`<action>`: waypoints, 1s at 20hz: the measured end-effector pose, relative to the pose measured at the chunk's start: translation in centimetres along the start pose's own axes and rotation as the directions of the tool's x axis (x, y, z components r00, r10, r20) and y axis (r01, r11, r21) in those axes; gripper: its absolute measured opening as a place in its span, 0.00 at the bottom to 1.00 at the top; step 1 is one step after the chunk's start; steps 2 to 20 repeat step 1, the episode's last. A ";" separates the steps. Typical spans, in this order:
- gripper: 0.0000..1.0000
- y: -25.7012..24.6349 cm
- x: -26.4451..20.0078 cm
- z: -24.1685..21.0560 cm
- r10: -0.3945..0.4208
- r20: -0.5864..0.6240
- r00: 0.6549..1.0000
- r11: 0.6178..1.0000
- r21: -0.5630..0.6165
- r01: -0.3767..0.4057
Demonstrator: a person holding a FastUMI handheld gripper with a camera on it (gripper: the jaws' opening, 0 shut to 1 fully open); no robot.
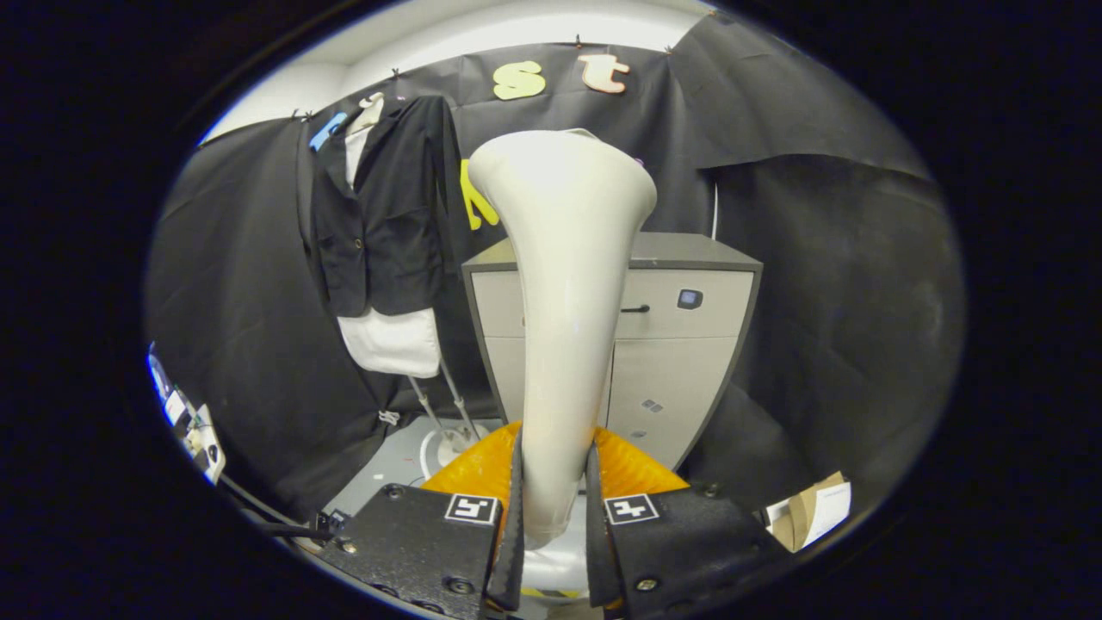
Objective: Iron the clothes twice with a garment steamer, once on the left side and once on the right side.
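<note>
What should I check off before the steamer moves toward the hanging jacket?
1. Grip: hand-held gripper fingers press both sides of the cream trumpet-shaped garment steamer handle: ok.
2. Steamer upright, head pointing away: ok.
3. Black blazer over white shirt hangs on its stand, beyond the fingers to the left: ok.
4. Steamer head touching the blazer: not ok, still apart.
5. Steam coming out: cannot tell.
6. Grey cabinet stands behind the steamer, beside the blazer: ok.

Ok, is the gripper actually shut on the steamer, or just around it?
Shut on it: both fingers press the handle of the steamer, which stands upright between them, head up.
</note>
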State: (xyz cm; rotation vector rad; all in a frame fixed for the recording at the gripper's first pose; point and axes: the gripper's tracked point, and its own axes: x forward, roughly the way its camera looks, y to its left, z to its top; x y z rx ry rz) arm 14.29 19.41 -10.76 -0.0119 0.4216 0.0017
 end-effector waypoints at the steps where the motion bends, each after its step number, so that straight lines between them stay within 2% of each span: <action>1: 0.32 0.2 0.1 0.0 -0.002 -0.001 1.000 1.000 0.000 0.002; 20: 0.32 0.2 0.1 0.0 -0.002 -0.001 1.000 1.000 0.000 0.002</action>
